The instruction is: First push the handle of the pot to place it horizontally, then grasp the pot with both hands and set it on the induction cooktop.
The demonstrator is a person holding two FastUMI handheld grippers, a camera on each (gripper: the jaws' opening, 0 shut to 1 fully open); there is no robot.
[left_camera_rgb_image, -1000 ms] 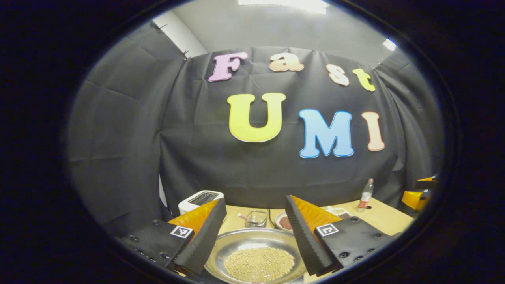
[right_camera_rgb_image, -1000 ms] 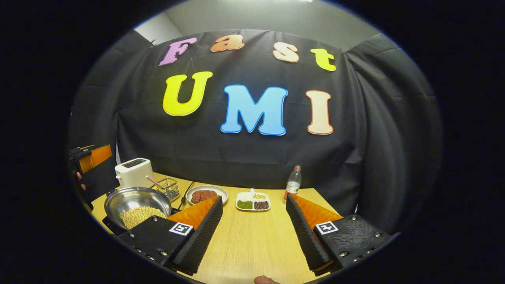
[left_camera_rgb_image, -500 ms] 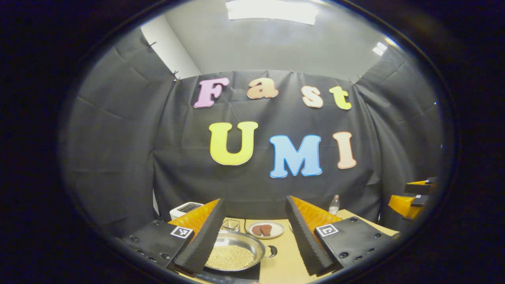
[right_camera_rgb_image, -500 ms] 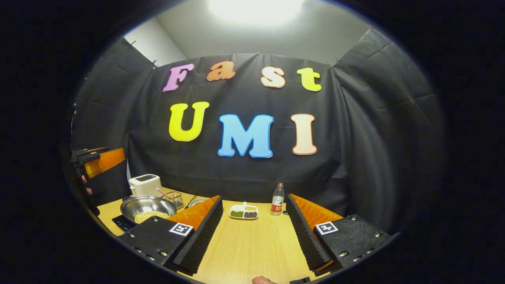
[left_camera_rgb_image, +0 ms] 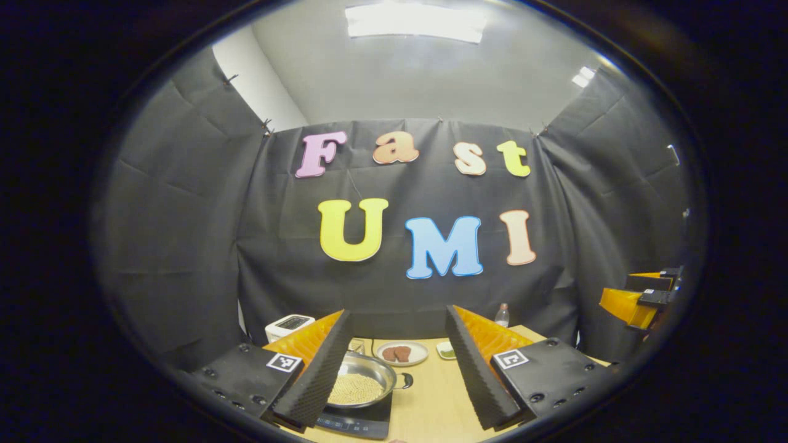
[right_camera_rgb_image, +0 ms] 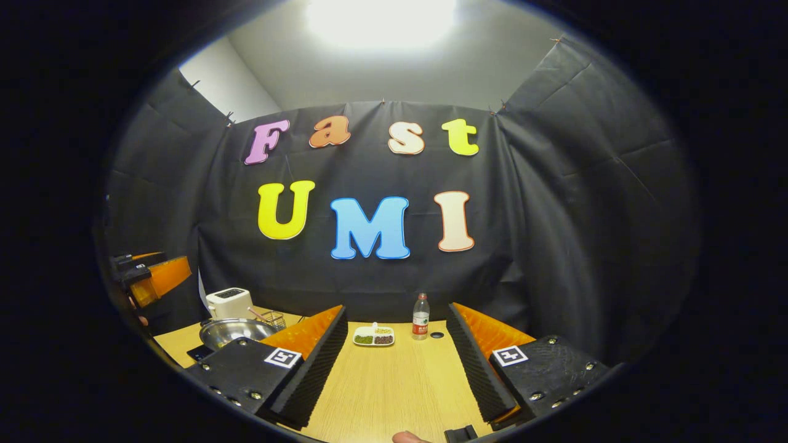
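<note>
A steel pot (left_camera_rgb_image: 363, 383) holding pale beans sits on the black induction cooktop (left_camera_rgb_image: 357, 419), its small dark handle (left_camera_rgb_image: 406, 381) pointing right. My left gripper (left_camera_rgb_image: 394, 375) stands open well back from and above the pot, nothing between its fingers. In the right gripper view the pot (right_camera_rgb_image: 237, 331) lies at the far left on the cooktop (right_camera_rgb_image: 198, 352). My right gripper (right_camera_rgb_image: 397, 372) is open over bare wooden table (right_camera_rgb_image: 394, 394). The other gripper (right_camera_rgb_image: 154, 277) hangs at the left edge, held by a hand.
A white toaster (right_camera_rgb_image: 229, 301) and a small wire basket (right_camera_rgb_image: 271, 320) stand behind the pot. A plate of meat (left_camera_rgb_image: 401, 353), a divided dish of beans (right_camera_rgb_image: 373, 336) and a drink bottle (right_camera_rgb_image: 420, 316) sit toward the back of the table.
Both grippers have pulled back and up from the table, so the pot and cooktop look smaller and farther. Both stay open. The pot has not moved.
</note>
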